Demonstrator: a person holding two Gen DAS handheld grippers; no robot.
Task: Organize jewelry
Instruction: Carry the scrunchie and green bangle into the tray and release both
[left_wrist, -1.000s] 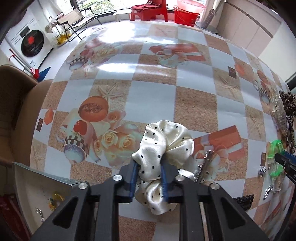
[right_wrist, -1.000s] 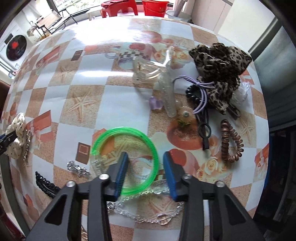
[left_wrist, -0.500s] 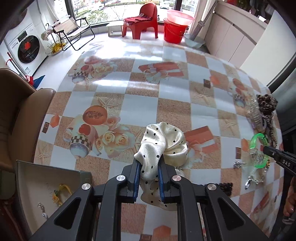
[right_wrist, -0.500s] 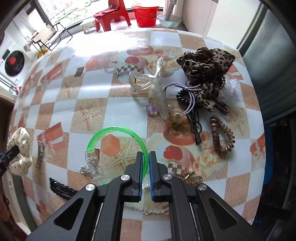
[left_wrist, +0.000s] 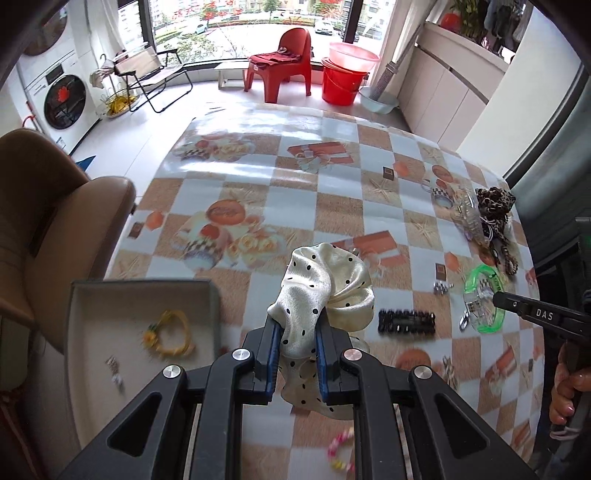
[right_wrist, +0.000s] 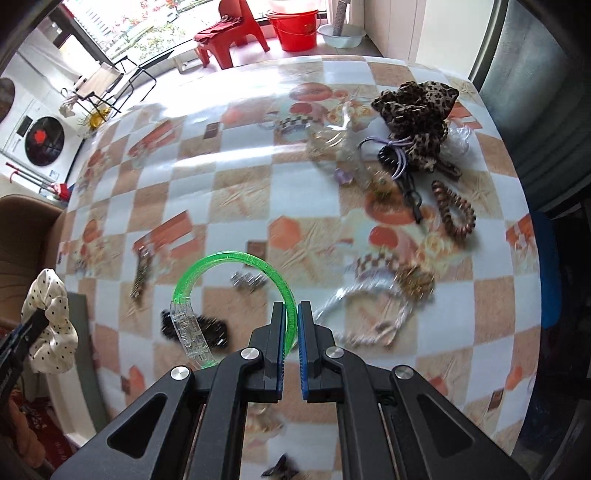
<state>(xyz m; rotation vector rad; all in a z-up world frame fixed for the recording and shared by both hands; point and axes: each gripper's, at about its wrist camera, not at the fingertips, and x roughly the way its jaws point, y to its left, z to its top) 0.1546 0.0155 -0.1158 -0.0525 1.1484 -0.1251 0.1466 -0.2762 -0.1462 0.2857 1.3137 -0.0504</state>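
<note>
The cream scrunchie (left_wrist: 325, 291) with black dots is pinched between the blue pads of the left gripper (left_wrist: 295, 354), which is closed on its fabric; the scrunchie hangs above the table (left_wrist: 258, 177), near the grey tray (left_wrist: 144, 284). This tray stands at the table's left edge and contains a yellow hair tie (left_wrist: 170, 334) and some small pieces that are too blurred to name. The green bangle (right_wrist: 236, 280) is clamped on its thin rim by the right gripper (right_wrist: 291, 332), whose jaws are almost completely closed, and it is lifted over the table with a clear plastic clip (right_wrist: 192, 332) hanging on its left part (in the left wrist view the same bangle shows at the right, at the tip of the right gripper). Below the bangle a black hair clip (right_wrist: 195, 328) lies on the table, and a small silver piece (right_wrist: 249, 282) lies just behind it. A pearl-like necklace (right_wrist: 362, 317) lies to the right of the gripper. Farther away, near the table's far right corner, there is a heap: a leopard scrunchie (right_wrist: 417, 107), purple hair ties (right_wrist: 399, 155), black hair ties (right_wrist: 410, 192) and a brown spiral hair tie (right_wrist: 454, 214) beside them. A pink and yellow bead bracelet (left_wrist: 341, 452) lies near the table's front edge.
</note>
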